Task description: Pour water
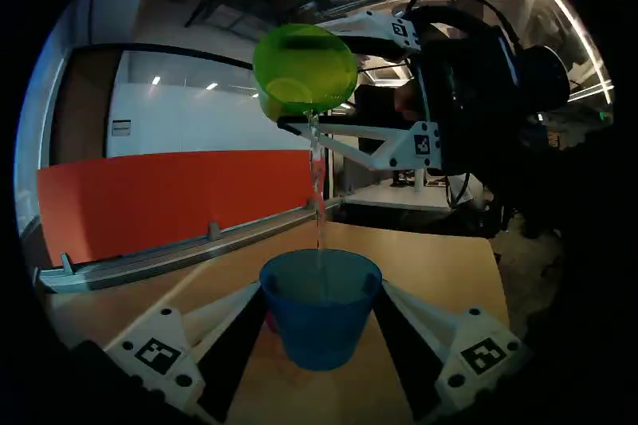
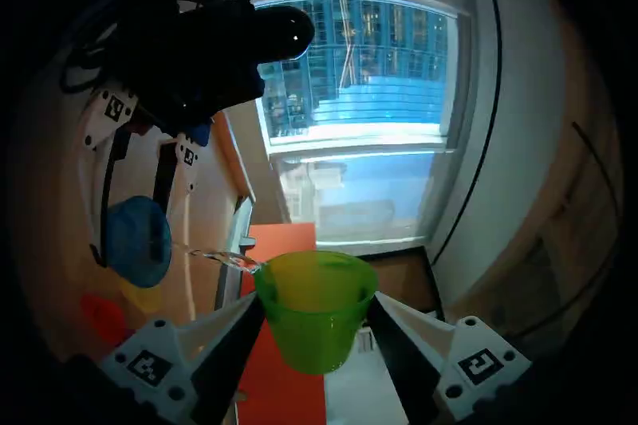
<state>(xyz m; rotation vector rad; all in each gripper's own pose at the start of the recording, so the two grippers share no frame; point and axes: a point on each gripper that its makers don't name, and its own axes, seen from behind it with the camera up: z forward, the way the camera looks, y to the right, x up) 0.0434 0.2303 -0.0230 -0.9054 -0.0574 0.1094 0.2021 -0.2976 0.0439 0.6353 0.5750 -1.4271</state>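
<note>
Water (image 1: 319, 194) runs from my right gripper's (image 2: 315, 301) clamped green plastic cup (image 2: 315, 321) into my left gripper's (image 1: 320, 291) clamped blue plastic cup (image 1: 320, 321) below; I judge sideways drift would spill it.

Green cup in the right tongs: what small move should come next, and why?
Probably tip the green cup a touch further. Its thin stream of water falls inside the blue cup, well within the rim, and some water seems to pool at the green cup's lip.
</note>
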